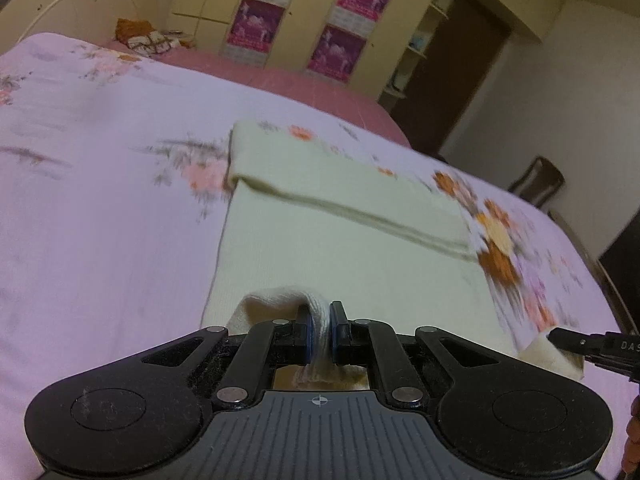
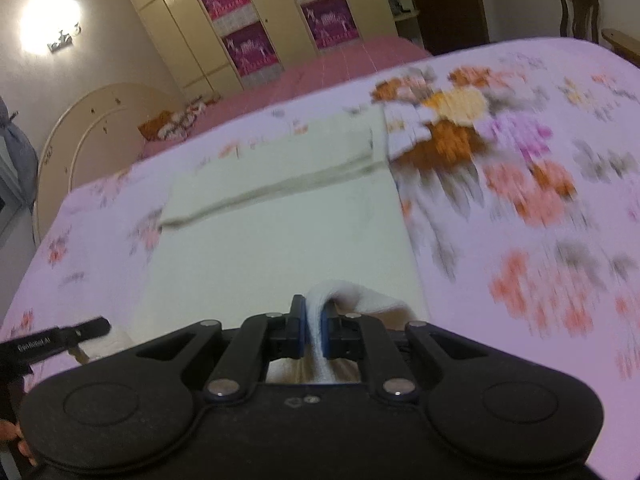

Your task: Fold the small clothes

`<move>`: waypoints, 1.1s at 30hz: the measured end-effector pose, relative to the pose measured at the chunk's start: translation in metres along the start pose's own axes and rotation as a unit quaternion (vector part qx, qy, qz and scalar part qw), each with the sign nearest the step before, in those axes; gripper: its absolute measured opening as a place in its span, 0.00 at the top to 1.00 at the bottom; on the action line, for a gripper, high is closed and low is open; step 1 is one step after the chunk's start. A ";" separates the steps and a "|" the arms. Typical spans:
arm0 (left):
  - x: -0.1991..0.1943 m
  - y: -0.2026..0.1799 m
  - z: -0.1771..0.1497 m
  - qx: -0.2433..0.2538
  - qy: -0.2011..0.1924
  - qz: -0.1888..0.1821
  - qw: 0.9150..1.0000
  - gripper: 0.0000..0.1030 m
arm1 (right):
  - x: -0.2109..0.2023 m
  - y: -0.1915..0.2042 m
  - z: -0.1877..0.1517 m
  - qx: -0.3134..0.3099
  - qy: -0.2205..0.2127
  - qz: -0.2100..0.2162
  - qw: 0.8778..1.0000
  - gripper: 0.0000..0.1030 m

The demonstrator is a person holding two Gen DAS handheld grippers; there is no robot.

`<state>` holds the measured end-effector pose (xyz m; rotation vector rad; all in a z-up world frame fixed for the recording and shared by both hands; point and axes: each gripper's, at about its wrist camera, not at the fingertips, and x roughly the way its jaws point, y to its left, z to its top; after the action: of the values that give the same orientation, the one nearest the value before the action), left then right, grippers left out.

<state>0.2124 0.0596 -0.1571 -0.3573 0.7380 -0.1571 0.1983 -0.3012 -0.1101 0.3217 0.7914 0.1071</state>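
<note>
Cloth bunched between both tools: left tool and right tool each pinching a near corner, the rest flat on the bed. Mid-fold, I'd say; next, carry both corners forward evenly.

Left wrist view: "DAS" on right gripper. Right wrist view: "GenRobot.AI", blurred, on left gripper.

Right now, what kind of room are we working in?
Most likely a bedroom: the cream garment lies on a bed with a floral bedspread, a curved headboard behind, and a tall wardrobe along the wall.
</note>
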 end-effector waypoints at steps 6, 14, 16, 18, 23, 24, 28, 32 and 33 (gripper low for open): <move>0.057 0.003 0.048 -0.024 -0.021 0.012 0.999 0.92 | 0.057 -0.003 0.053 0.003 -0.009 0.010 1.000 0.93; 0.139 0.003 0.106 -0.030 -0.034 0.034 0.998 0.92 | 0.140 -0.019 0.113 0.021 -0.005 0.017 1.000 0.93; 0.156 0.003 0.118 -0.024 -0.035 0.043 0.998 0.92 | 0.156 -0.024 0.125 0.025 -0.003 0.017 1.000 0.93; 0.175 0.003 0.131 -0.021 -0.031 0.055 0.998 0.92 | 0.175 -0.031 0.138 0.037 0.006 0.018 0.999 0.93; 0.212 0.003 0.146 0.002 -0.016 0.079 0.997 0.92 | 0.212 -0.044 0.156 0.055 0.025 0.015 0.998 0.92; 0.215 0.002 0.148 0.008 -0.016 0.084 0.996 0.91 | 0.217 -0.045 0.157 0.056 0.029 0.015 0.998 0.92; 0.226 0.002 0.154 0.015 -0.006 0.085 0.996 0.89 | 0.228 -0.051 0.162 0.056 0.027 0.005 0.998 0.80; 0.221 0.000 0.155 0.031 -0.010 0.076 0.997 0.20 | 0.230 -0.056 0.170 0.053 0.018 0.004 0.998 0.70; 0.216 -0.001 0.155 0.036 -0.026 0.085 0.995 0.01 | 0.229 -0.056 0.171 0.046 0.012 -0.001 0.999 0.68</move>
<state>0.4761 0.0419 -0.1872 -0.2284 0.7056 -0.0135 0.4795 -0.3467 -0.1719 0.4078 0.8223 0.0737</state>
